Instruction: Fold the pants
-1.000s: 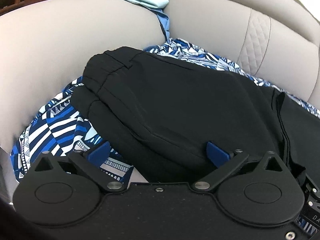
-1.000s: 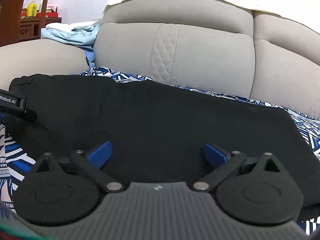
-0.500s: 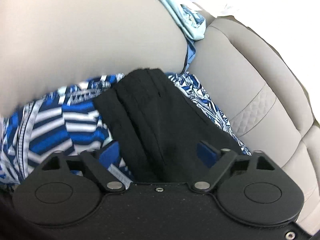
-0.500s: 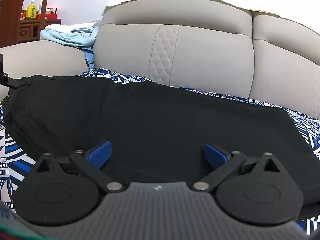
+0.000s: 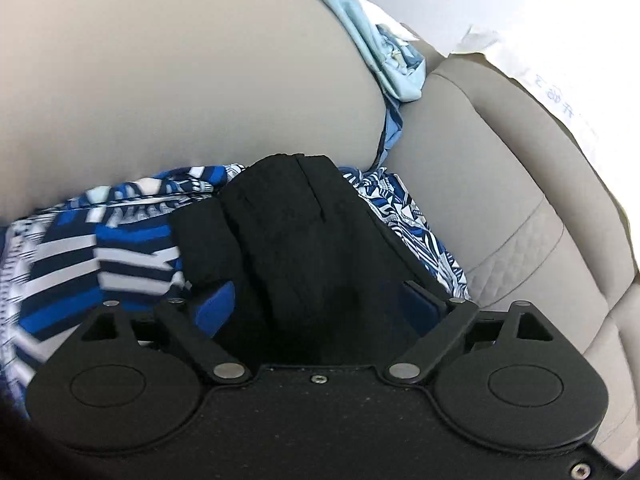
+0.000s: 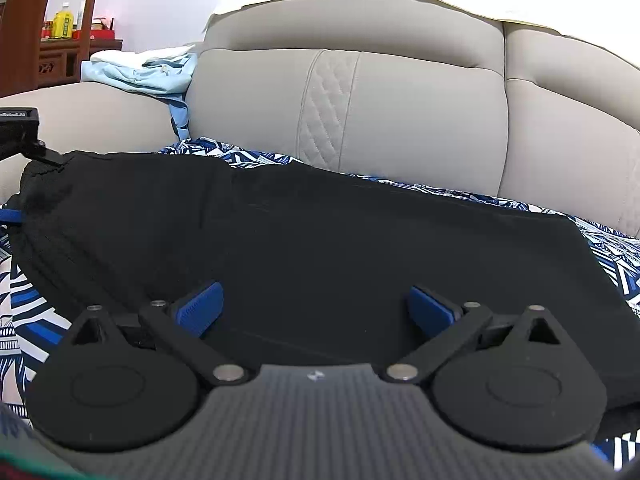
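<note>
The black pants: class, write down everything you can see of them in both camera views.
The black pants are plain, matte, soft cloth, lying folded lengthwise across a blue-and-white patterned sheet on a beige sofa. The bunched waistband end is lifted slightly at the left. That end sits between the open jaws of the left gripper; the right gripper, jaws also open, is at the near edge. Whether either touches the cloth cannot be told.

Black pants [image 6: 320, 240] on blue-white patterned cloth [image 5: 100, 248].

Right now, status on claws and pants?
Left claw open, straddling bunched waistband end. Right claw open over black pants, flat on patterned sheet. Nothing in the way.
</note>
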{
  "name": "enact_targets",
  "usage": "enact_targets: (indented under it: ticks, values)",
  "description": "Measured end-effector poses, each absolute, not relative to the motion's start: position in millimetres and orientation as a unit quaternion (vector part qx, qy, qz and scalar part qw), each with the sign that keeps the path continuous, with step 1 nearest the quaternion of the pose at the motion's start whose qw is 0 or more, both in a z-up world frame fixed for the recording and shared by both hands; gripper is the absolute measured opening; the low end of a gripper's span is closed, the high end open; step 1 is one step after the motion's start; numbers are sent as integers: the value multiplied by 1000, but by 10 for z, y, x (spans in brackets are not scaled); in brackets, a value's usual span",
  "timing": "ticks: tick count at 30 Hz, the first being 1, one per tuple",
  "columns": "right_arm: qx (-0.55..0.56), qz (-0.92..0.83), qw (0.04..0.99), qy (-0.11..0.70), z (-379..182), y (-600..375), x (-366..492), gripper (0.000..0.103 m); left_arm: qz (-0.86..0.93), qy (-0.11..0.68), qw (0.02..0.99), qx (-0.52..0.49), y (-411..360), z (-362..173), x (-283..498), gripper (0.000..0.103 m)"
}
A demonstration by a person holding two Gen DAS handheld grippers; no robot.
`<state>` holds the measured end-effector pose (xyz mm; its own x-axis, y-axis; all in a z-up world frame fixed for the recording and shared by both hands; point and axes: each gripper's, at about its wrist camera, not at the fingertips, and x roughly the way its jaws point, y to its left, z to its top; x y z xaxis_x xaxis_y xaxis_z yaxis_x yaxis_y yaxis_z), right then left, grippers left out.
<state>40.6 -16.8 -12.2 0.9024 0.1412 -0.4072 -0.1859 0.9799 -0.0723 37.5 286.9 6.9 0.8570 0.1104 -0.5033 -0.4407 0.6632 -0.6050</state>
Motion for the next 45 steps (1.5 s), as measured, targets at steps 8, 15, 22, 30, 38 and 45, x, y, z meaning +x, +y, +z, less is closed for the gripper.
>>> enact_targets:
  ticks: [8, 15, 22, 30, 38, 45]
  values:
    - [-54, 83, 974, 203, -119, -163, 404, 103, 216, 205, 900, -318, 2794, 92, 178, 102]
    - [-54, 82, 974, 202, -118, -162, 404, 103, 235, 217, 882, -347, 2998, 3, 426, 102]
    - [-54, 82, 975, 202, -118, -160, 405, 103, 233, 197, 886, -350, 3175, -94, 607, 82]
    - [-55, 82, 975, 201, -121, -156, 404, 103, 260, 182, 895, -314, 2933, 135, 425, 36]
    - [-55, 80, 974, 202, -114, -149, 408, 103, 267, 198, 883, -332, 3014, -44, 596, 65]
    - [13, 209, 946, 247, 95, -451, 349, 103, 271, 189, 870, -367, 3078, -70, 595, 52]
